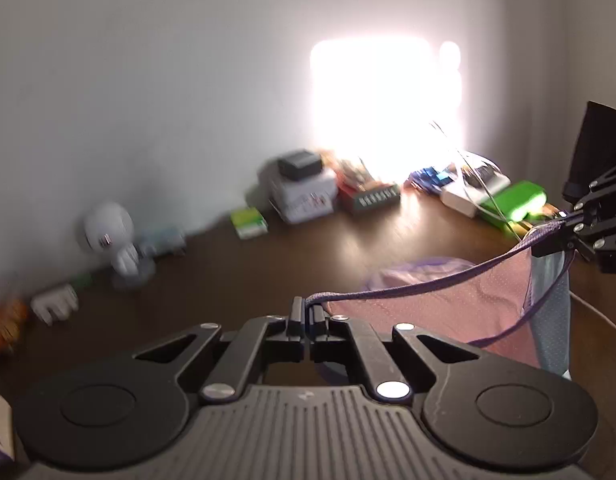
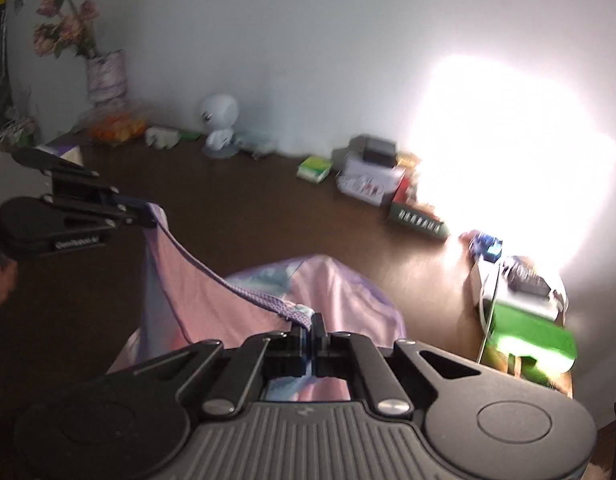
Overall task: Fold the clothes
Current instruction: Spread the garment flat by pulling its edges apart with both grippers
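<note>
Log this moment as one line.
left gripper: shut on pink garment trim | right gripper: shut on same trim | garment: lifted off table

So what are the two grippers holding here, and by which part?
Both hold the pink garment by its purple edge band: left gripper and right gripper at opposite ends.

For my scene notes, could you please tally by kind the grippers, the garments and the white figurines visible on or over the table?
Grippers: 2, the left gripper and the right gripper, both shut on the pink garment
Garments: 1
White figurines: 1, the white figurine
Total: 4
</note>
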Available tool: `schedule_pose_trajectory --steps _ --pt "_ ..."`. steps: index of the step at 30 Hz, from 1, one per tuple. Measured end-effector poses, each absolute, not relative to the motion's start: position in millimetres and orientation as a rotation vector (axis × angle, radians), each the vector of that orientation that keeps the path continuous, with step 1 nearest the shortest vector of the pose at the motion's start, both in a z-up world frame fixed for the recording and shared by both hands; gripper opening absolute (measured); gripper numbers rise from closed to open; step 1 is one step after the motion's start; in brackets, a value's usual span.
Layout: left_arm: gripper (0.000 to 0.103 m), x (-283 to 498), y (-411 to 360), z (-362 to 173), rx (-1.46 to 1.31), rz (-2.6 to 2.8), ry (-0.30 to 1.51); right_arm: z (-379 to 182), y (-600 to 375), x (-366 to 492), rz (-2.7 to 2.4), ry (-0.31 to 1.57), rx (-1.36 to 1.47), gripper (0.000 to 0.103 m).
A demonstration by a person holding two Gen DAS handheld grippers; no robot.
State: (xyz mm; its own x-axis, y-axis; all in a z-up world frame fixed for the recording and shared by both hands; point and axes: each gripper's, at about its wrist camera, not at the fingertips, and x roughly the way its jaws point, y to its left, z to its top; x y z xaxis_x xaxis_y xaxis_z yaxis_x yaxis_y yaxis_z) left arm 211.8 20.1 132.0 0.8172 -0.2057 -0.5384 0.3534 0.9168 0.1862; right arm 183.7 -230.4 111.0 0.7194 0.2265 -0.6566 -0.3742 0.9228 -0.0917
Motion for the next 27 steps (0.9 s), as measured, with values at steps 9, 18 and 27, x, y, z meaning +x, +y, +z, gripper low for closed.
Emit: schedule_pose_trajectory --steps 9,18,27 --pt "0.002 122.6 28.8 360.4 0.395 -0.166 -0.013 310.7 -215.0 159.4 0.304 0.088 -0.181 0.001" --pt "0.002 15.0 36.5 225.0 0.386 -0.260 0.232 239.5 -213.3 74.4 0.339 0.226 -0.275 0.001" --pt "0.017 -102.1 60.3 46.2 0.009 -0.453 0.682 11.0 -231.4 -72.7 0.542 0.705 -0.173 0.002"
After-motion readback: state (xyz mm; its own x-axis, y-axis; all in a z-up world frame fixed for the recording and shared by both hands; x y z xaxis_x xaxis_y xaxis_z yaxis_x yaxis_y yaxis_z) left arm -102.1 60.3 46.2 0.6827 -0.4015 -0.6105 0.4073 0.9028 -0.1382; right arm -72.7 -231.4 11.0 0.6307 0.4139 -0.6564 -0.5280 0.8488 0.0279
